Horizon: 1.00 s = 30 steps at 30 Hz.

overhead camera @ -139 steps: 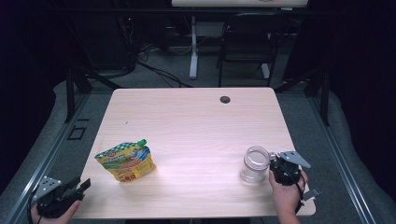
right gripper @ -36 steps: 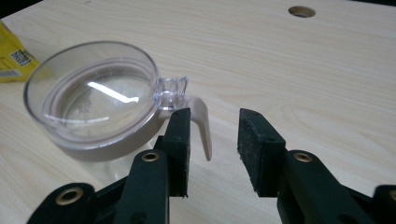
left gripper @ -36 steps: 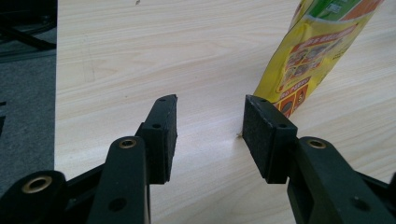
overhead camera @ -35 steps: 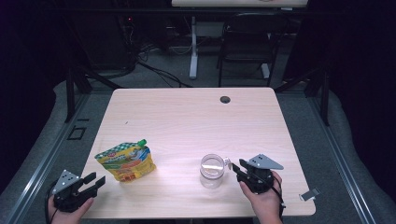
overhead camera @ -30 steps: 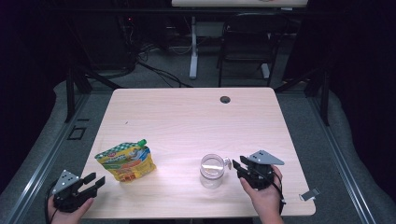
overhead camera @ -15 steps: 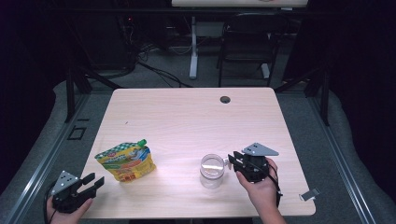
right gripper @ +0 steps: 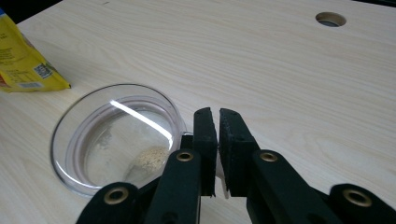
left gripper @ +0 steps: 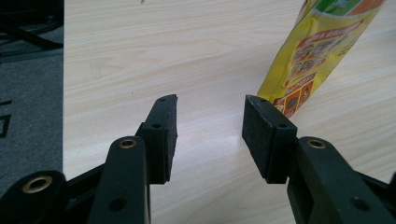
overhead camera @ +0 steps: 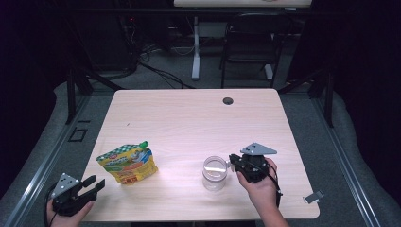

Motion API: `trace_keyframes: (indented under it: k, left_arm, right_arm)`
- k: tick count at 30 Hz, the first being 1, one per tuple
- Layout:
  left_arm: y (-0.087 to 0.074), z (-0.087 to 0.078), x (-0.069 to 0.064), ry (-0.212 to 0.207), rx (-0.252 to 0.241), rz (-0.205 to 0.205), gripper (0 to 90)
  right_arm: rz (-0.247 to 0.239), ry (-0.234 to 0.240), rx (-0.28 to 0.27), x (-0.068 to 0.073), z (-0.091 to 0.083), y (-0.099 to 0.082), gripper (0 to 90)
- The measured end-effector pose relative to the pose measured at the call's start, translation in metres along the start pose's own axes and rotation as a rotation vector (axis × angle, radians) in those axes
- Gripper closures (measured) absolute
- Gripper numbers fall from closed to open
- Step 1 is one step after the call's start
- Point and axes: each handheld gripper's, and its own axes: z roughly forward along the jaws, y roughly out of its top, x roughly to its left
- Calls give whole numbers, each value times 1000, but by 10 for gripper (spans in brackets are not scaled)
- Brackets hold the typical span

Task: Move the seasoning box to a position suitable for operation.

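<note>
Right gripper (overhead camera: 233,162) fingers nearly closed on the handle of a clear cup (overhead camera: 214,172) at the table's (overhead camera: 189,118) five o'clock; left gripper (overhead camera: 92,185), fingers wide apart and empty, sits at seven o'clock beside a yellow pouch (overhead camera: 127,162).

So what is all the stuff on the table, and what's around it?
Pouch: one, yellow with a green cap, on the near left part of the table.
Cup: one, clear, with a small handle, on the near right part of the table.
Round hole: one, dark, in the tabletop near the far edge.
Table: one, pale wood, in the middle.
Chair: one, black, on the floor behind the table.
Left claw: one, black, jaws open, at the near left corner, short of the pouch.
Right claw: one, black, jaws closed on the cup's handle, held by a hand.
</note>
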Motion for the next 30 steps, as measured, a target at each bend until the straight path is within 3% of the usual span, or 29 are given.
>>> trace_keyframes:
  k: [5, 16, 30]
  left_arm:
    - [0, 0, -1, 0, 8, 7, 554]
    - [0, -1, -2, 0, 3, 7, 555]
    - [-1, -1, -1, 0, 6, 7, 555]
  right_arm:
    - [-15, -4, -3, 2, 1, -1, 886]
    - [2, 10, -10, 0, 0, -3, 890]
    - [88, 59, -40, -8, 1, -7, 889]
